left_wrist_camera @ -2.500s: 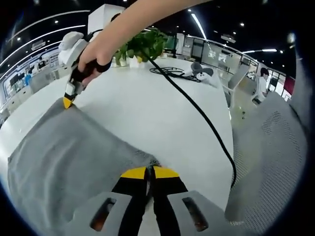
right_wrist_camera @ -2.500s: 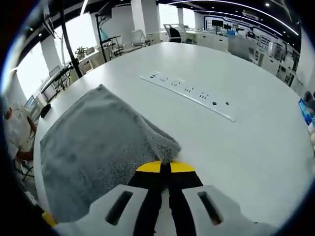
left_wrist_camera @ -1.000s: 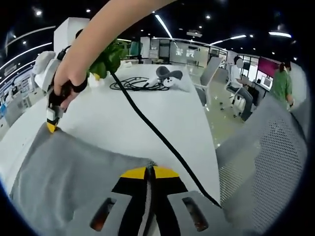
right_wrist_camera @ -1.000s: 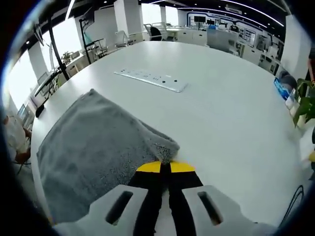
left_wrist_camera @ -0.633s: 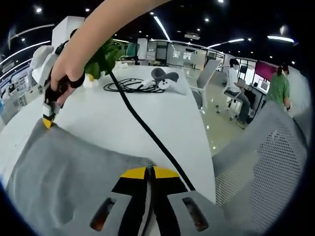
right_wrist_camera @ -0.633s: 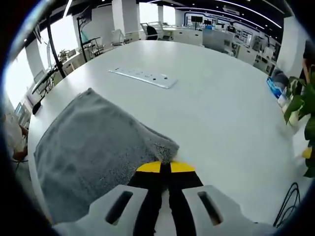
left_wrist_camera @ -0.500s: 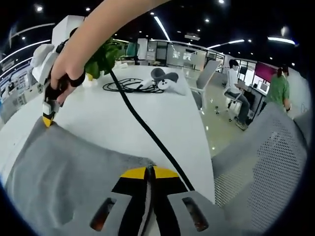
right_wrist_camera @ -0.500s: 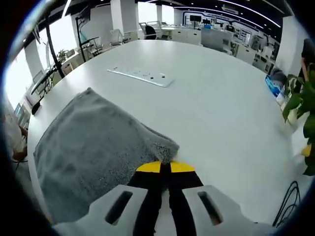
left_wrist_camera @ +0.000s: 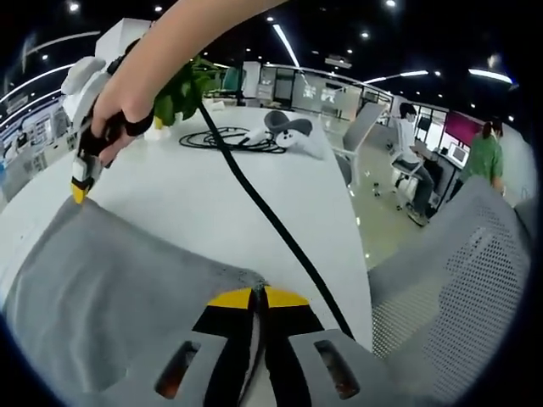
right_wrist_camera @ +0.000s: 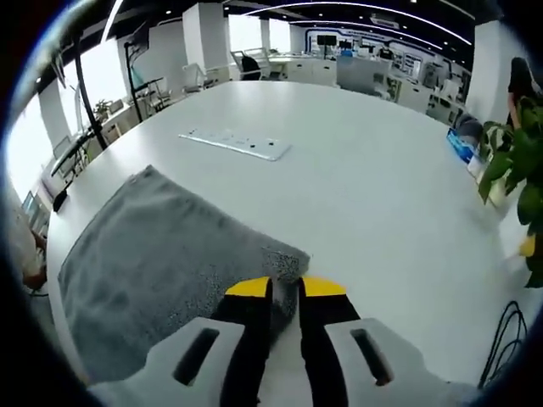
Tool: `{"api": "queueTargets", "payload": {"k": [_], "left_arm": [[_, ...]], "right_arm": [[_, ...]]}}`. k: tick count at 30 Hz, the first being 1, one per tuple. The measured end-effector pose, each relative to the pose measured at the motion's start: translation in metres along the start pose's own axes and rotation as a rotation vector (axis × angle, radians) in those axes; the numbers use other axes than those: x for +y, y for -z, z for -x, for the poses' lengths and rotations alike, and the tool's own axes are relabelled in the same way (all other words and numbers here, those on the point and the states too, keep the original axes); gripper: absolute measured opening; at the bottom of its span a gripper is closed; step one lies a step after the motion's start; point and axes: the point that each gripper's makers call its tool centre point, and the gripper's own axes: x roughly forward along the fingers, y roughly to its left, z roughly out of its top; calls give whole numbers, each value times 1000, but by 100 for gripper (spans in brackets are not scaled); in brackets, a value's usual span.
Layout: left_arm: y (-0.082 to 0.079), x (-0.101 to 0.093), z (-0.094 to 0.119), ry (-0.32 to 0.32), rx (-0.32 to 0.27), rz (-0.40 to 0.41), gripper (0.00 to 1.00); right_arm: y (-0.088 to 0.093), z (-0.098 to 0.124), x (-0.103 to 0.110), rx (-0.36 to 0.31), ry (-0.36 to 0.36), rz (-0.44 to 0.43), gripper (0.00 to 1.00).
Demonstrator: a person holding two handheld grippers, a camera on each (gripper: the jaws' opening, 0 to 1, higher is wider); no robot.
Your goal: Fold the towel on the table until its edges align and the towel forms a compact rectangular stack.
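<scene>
my left gripper (left_wrist_camera: pixel 257 296) is pinching a corner of the grey towel (left_wrist_camera: pixel 110 288), jaws closed on the fabric. my right gripper (right_wrist_camera: pixel 286 287) is sitting with its jaws parted a little, the towel's corner lying between the tips. the towel is lying spread on the white table (right_wrist_camera: pixel 373 195). beyond it, a black cable (left_wrist_camera: pixel 280 237) is trailing across, a power strip (right_wrist_camera: pixel 234 143) farther off.

No text, label, brand, number or sign can be read in either view.
</scene>
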Motion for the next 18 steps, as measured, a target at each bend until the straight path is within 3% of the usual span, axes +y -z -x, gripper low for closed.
{"api": "queueTargets", "payload": {"k": [6, 10, 18], "left_arm": [[5, 0, -3, -2, 12, 16, 4], [6, 0, -4, -1, 15, 22, 4], [11, -1, -8, 1, 38, -14, 4]], "right_arm": [[6, -3, -8, 9, 5, -27, 14], [0, -8, -5, -40, -23, -138, 11], [1, -19, -6, -31, -22, -154, 10]]}}
